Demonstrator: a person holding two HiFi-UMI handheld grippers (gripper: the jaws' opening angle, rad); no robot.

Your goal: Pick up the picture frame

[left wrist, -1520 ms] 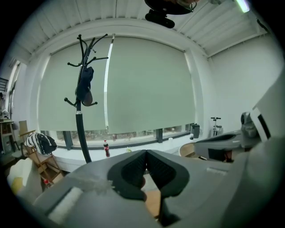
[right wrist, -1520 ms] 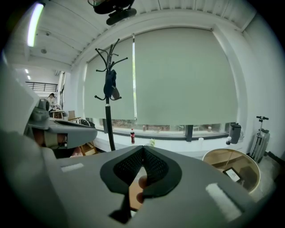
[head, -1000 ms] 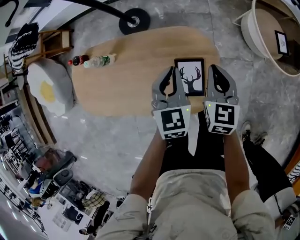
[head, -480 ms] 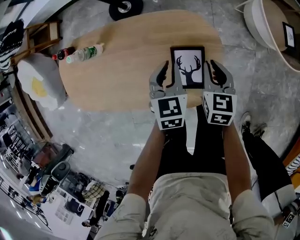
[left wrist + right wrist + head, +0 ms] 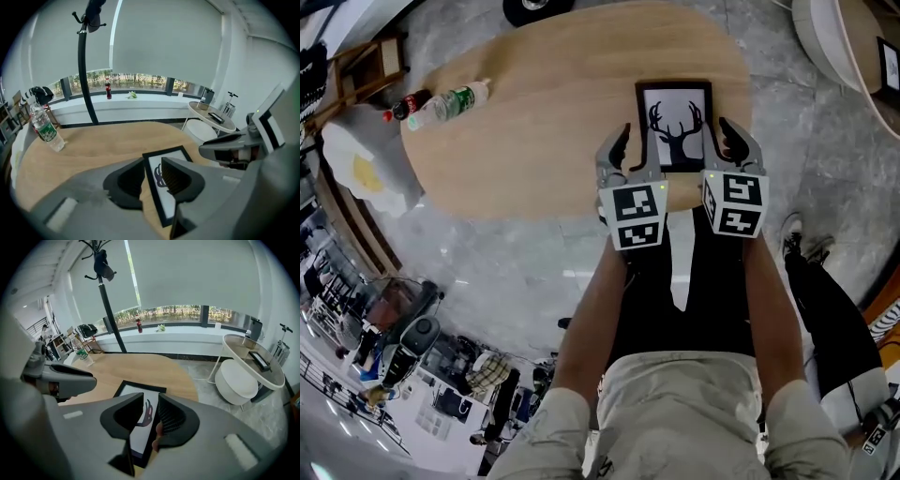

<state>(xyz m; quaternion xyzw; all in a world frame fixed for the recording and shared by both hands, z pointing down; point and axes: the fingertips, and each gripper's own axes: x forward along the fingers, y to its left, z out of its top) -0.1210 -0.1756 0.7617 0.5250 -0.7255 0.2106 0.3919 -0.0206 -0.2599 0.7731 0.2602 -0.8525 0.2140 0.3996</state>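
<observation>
A black picture frame (image 5: 675, 127) with a deer-antler print lies flat on the oval wooden table (image 5: 534, 122), near its right end. My left gripper (image 5: 630, 155) is over the frame's lower left edge and my right gripper (image 5: 733, 150) over its lower right edge. Both have just been opening. In the left gripper view the frame's left edge (image 5: 165, 153) runs between the open jaws of the left gripper (image 5: 153, 173). In the right gripper view the frame (image 5: 136, 390) has its right edge between the parted jaws of the right gripper (image 5: 151, 411). Neither pair of pads presses on it.
A water bottle (image 5: 448, 101) and a cola bottle (image 5: 403, 103) lie at the table's far left. An egg-shaped cushion (image 5: 361, 169) sits on a chair beside it. A round white side table (image 5: 853, 56) stands at the right, and a coat stand base (image 5: 539, 7) behind.
Both grippers have come down toward the table and the frame. Their jaws went from shut to open and now straddle the frame's two side edges.
</observation>
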